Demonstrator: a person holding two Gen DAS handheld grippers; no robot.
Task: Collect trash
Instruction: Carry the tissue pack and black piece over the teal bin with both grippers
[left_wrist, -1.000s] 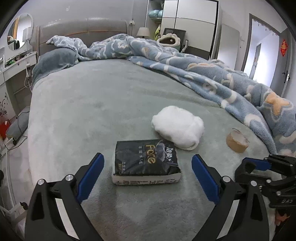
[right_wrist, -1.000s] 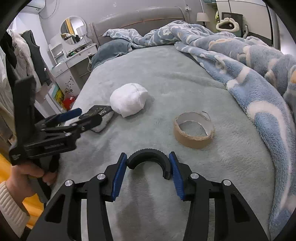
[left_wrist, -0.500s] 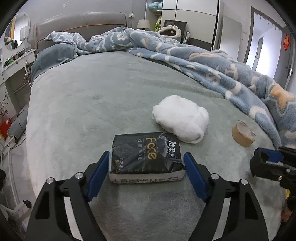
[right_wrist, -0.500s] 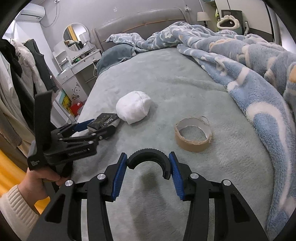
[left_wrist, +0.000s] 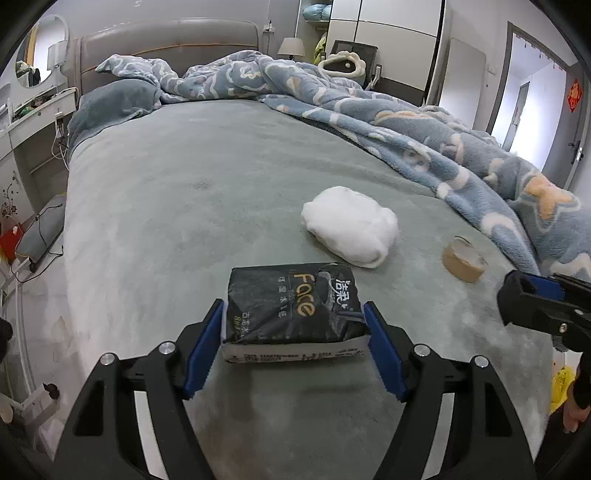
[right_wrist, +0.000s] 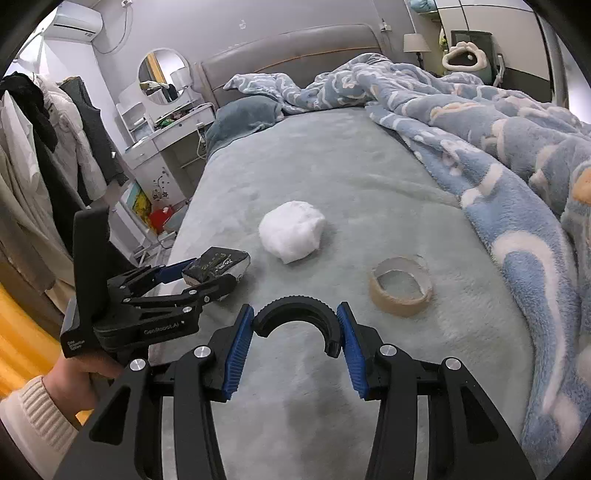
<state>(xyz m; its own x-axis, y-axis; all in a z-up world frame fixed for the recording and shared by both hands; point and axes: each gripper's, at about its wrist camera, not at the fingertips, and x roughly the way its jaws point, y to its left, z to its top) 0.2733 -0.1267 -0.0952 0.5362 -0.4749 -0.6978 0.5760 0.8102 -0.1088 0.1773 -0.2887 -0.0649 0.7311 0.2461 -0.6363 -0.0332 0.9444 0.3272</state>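
Two claws are over a big bed (left_wrist: 184, 206) with a soft grey-green cover. The left claw (left_wrist: 293, 334) has a black tissue pack (left_wrist: 291, 302) between its blue pads, and its jaws are closing on it. The pads sit right at the two sides of the pack and look like they touch it. The pack lies flat on the bed, near the edge closest to the camera. It has gold letters on top.

The right claw (right_wrist: 295, 347) is partly open and holds a black curved piece (right_wrist: 297, 315), shaped like half a ring, tight between its blue pads. It hangs just above the bed cover.

A white fluffy ball (right_wrist: 291, 236) sits on the bed a bit past the pack. A brown tape roll (right_wrist: 400, 290) lies flat on the bed to the right of the ball, apart from it. A blue blanket (right_wrist: 498, 155) with pale shapes is bunched along the right side of the bed. A hand (right_wrist: 79, 380) in a cream sleeve holds the left claw's handle.
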